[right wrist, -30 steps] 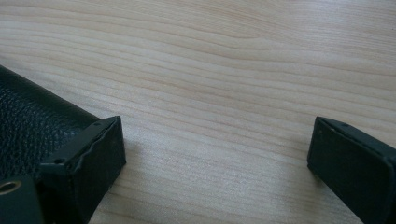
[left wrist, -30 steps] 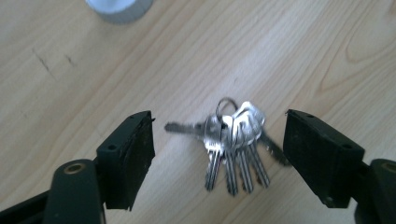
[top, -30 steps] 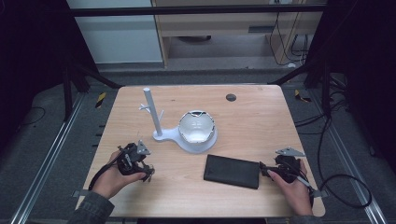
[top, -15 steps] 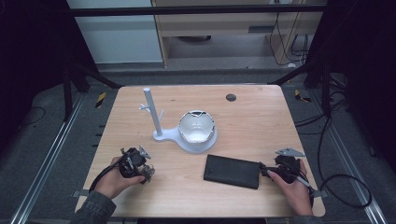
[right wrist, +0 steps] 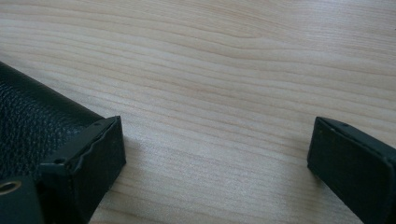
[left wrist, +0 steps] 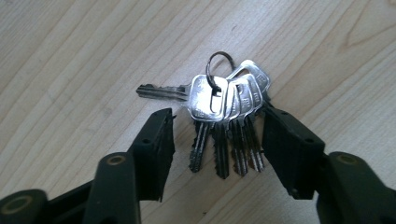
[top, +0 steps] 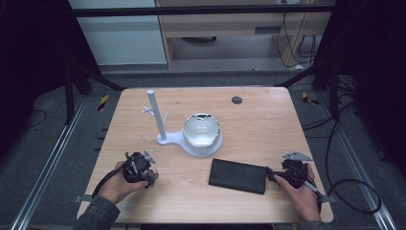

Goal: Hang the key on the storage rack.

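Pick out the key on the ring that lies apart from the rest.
The key pointing left, crosswise; the other keys fan down between the left hand-held gripper's open jaws.

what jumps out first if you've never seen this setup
Probably the white stand with a tall post and bowl-shaped base at the middle of the wooden table. Next, the bunch of keys lying on the wood between the open jaws of the left gripper, at the table's near left. A black textured case lies near right, beside the open right gripper.
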The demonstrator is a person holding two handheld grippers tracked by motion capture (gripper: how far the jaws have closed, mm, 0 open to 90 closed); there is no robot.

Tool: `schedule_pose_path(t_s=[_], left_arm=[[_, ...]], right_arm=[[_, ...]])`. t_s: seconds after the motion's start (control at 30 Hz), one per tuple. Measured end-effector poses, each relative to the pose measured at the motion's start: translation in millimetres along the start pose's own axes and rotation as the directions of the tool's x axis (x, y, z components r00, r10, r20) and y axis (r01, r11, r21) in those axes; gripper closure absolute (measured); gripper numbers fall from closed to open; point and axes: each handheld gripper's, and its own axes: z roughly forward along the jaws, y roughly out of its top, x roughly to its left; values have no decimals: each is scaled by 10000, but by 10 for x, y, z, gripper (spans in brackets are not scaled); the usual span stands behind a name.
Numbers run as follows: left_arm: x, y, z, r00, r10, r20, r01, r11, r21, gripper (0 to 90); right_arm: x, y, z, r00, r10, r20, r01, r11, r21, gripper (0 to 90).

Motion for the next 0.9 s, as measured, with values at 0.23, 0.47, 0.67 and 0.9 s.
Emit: schedule_pose_path(t_s=[0.23, 0.47, 0.67, 0.9], left_arm=[[82, 1, 12, 9954, -497, 822, 498, 9988, 5, 557], [88, -10, 2, 9966, -380, 732, 389, 9992, -114, 763], [65, -2, 0, 9979, -294, 569, 299, 9995, -86, 805], [86, -7, -22, 9980, -425, 474, 428, 9991, -55, 838]], right_arm=[[0, -1, -2, 10000, -17, -6, 17, 10000, -4, 46], [-1, -1, -2, 10000, -23, -11, 23, 10000, 3, 46], [0, -1, -3, 10000, -24, -9, 24, 10000, 5, 46], [-1, -1, -3, 10000, -27, -10, 27, 10000, 4, 46]])
